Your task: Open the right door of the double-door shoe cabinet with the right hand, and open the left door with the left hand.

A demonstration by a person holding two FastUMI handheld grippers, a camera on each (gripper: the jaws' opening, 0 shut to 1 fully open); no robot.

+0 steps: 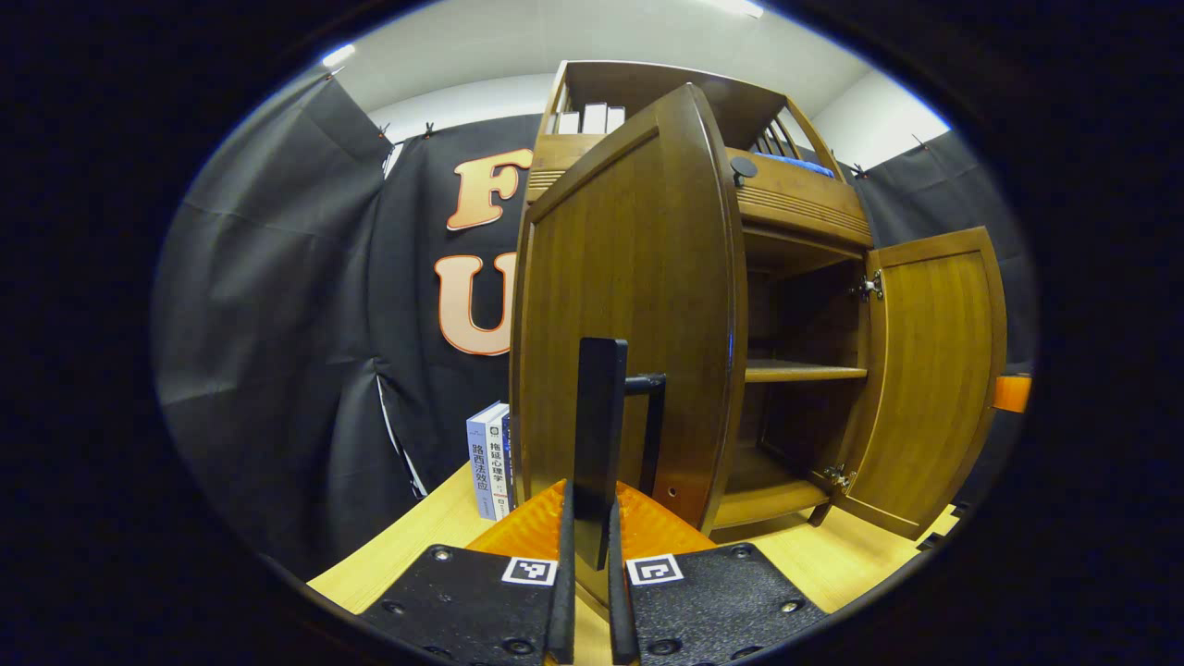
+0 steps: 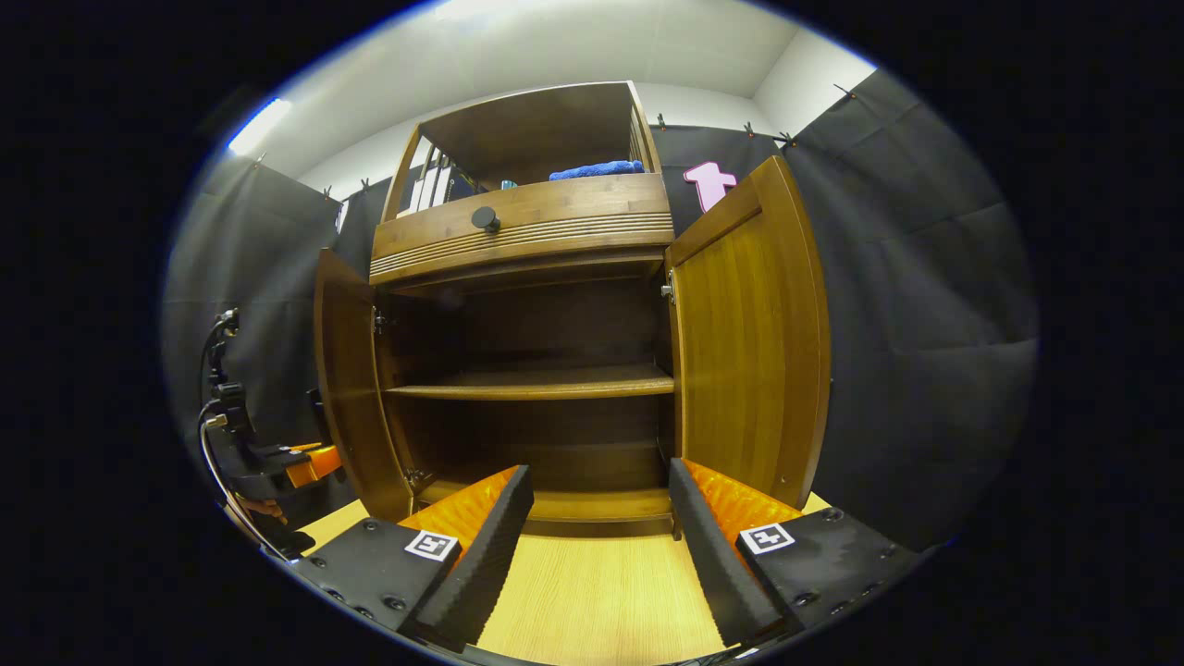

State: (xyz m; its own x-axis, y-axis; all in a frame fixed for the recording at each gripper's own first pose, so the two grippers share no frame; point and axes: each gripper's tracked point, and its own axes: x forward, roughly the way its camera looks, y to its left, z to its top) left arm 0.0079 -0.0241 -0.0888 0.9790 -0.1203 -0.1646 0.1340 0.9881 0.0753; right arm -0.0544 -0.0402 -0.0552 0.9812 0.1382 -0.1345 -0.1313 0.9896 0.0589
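shoe cabinet (image 2: 546, 231): dark wood, smooth satin sheen | left door (image 1: 629, 305): glossy varnished wood, matt handle (image 1: 599, 435) | right door (image 2: 749, 342): grained wood, metal hinges (image 1: 868, 287) | worktop (image 2: 601, 592): pale matt wood | wall (image 1: 277, 324): matt creased cloth

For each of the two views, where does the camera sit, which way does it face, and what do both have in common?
Left gripper view: rides on the left gripper, close against the open left door, fingers clamped on its black handle; books stand beside the cabinet.
Right gripper view: rides on the right gripper, set back, facing squarely into the shoe cabinet; fingers spread apart, holding nothing; the left gripper shows beside the left door.
Shared: both open doors, the inner shelf, the drawer knob.
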